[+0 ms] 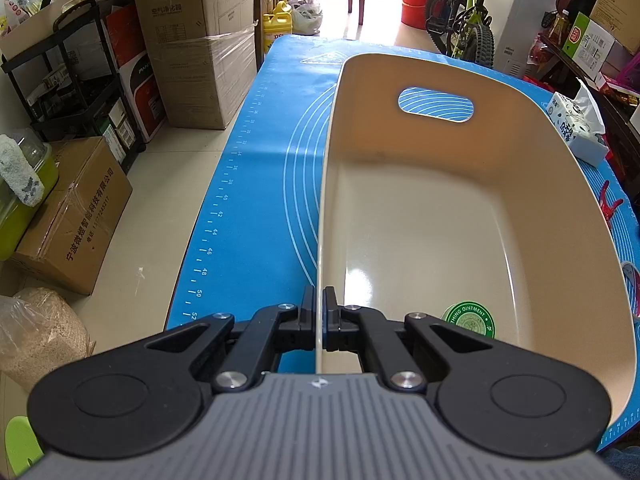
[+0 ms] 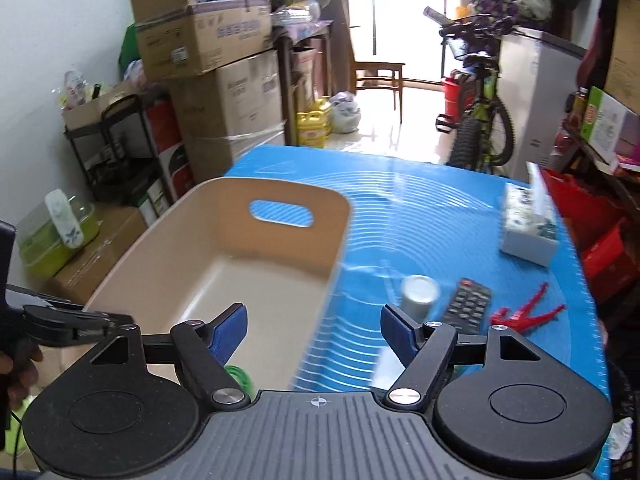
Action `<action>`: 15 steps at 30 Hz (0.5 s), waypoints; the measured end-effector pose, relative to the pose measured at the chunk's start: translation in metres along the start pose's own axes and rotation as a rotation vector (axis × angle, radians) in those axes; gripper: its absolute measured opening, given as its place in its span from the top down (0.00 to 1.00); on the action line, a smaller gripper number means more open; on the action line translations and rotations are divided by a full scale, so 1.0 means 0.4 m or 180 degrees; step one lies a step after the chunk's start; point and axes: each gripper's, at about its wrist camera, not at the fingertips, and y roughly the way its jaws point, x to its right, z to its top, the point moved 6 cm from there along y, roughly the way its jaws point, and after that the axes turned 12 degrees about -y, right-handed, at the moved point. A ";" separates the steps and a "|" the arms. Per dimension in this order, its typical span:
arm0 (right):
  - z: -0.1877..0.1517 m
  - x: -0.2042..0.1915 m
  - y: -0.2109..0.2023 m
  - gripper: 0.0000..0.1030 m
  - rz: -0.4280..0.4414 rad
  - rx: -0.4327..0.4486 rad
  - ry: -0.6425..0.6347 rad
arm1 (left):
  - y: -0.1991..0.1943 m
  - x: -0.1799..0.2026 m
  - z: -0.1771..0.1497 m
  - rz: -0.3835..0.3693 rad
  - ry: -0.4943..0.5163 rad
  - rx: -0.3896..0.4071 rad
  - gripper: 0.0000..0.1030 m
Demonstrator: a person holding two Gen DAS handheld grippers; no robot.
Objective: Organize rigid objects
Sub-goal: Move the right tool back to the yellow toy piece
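We saw the beige bin (image 1: 460,216) sitting on the blue mat (image 1: 256,184), holding only a round green ointment tin (image 1: 469,319) near its close end. Our left gripper (image 1: 319,316) was clamped tight on the bin's near rim, the thin wall pinched between its pads. Our right gripper (image 2: 314,328) stood wide apart and gripped nothing. Out on the mat, right of the bin, lay a small silver can (image 2: 419,293), a black remote (image 2: 469,303), a red clip (image 2: 528,313) and a tissue pack (image 2: 529,222).
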 end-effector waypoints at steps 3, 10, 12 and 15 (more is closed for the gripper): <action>-0.024 0.045 -0.013 0.24 -0.0074 -0.0060 0.0025 | 0.000 -0.001 0.001 0.0001 0.0000 -0.0001 0.97; -0.119 0.127 -0.019 0.24 -0.0229 -0.0359 -0.0125 | 0.000 0.000 0.000 -0.0001 0.0000 0.0000 0.96; -0.147 0.140 -0.020 0.24 -0.0252 -0.0451 -0.0188 | 0.000 -0.001 0.000 -0.0003 -0.0001 0.0000 0.97; -0.188 0.167 -0.019 0.24 -0.0213 -0.0578 -0.0213 | 0.000 0.000 0.000 -0.0001 -0.0001 0.0000 0.97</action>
